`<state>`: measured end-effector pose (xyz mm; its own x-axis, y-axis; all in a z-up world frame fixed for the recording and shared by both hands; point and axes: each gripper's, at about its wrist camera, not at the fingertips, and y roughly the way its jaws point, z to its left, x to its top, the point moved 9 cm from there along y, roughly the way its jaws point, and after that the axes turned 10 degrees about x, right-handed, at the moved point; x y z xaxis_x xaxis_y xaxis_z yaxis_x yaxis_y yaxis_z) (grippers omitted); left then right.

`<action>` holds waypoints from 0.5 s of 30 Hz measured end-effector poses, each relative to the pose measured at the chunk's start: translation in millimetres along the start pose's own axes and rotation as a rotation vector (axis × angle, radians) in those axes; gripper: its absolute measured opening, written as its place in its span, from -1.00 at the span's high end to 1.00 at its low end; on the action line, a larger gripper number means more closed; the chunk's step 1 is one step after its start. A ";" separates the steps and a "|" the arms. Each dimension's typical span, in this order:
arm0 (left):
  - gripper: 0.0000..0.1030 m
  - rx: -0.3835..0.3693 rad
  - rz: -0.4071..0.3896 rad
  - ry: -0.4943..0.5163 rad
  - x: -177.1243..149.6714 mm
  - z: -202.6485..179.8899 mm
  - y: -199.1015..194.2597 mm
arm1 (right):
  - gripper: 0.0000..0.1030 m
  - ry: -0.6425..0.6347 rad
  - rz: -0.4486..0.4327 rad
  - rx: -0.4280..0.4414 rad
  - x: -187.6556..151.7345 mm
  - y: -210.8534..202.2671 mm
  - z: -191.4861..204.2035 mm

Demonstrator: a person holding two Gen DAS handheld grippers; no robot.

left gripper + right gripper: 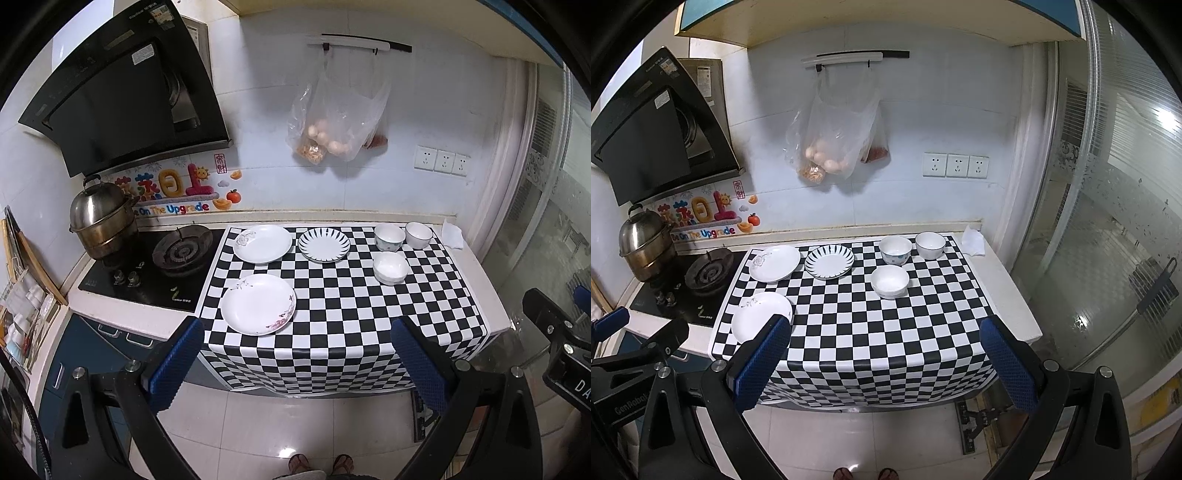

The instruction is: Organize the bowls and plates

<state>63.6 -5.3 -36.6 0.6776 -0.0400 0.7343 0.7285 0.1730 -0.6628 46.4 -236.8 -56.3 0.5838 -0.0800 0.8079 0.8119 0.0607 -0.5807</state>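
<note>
Left wrist view: three plates (258, 304), three bowls (390, 267), both tongs (297, 363) (884, 360) wide, empty.

My left gripper (297, 363): black angular frame, blue textured pads (173, 369), silver screws at the joints. My right gripper (886, 363): same build, with white "GenRobot"-type lettering, partly cut off. Bare toes in sandals (320, 463) at the bottom edge.

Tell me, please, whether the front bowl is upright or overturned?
Upright: the front bowl rests on its base with its open rim facing up.
</note>
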 end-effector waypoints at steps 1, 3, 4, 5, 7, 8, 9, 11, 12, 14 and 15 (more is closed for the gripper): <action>-1.00 0.000 0.000 -0.001 0.8 0.7 0.0 | -1.00 0.000 0.000 0.000 0.0 0.3 -0.3; -1.00 0.000 0.000 -0.004 2.5 1.4 0.0 | -1.00 0.001 0.000 0.003 -0.9 0.0 0.3; -1.00 -0.001 0.002 -0.005 4.0 1.1 0.2 | -1.00 0.002 0.000 0.005 -1.0 0.0 0.3; -1.00 -0.002 0.002 -0.005 3.2 1.3 0.1 | -1.00 0.002 0.000 0.007 -0.8 -0.4 0.3; -1.00 -0.003 0.002 -0.008 2.7 2.4 0.0 | -1.00 0.004 0.003 0.020 -0.3 -0.2 1.3; -1.00 -0.002 0.001 -0.008 3.4 2.3 -0.1 | -1.00 0.007 0.004 0.027 -0.2 -0.2 1.4; -1.00 -0.002 -0.001 -0.006 0.8 2.4 -0.1 | -1.00 0.010 0.004 0.034 0.0 0.0 1.6; -1.00 -0.002 -0.001 -0.006 1.2 2.7 -0.1 | -1.00 0.015 0.005 0.044 0.8 0.5 2.5; -1.00 -0.002 -0.004 -0.008 1.3 3.8 -0.9 | -1.00 0.016 0.005 0.047 1.1 0.5 3.4; -1.00 -0.002 -0.007 -0.012 2.4 5.4 -1.6 | -1.00 0.014 0.003 0.048 1.9 0.2 4.5; -1.00 -0.003 -0.008 -0.013 2.6 6.3 -1.9 | -1.00 0.013 0.001 0.049 2.3 -0.2 5.1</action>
<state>63.4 0.5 -32.4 0.6705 -0.0286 0.7414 0.7342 0.1696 -0.6574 47.5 -231.9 -53.8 0.5847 -0.0925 0.8059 0.8105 0.1089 -0.5755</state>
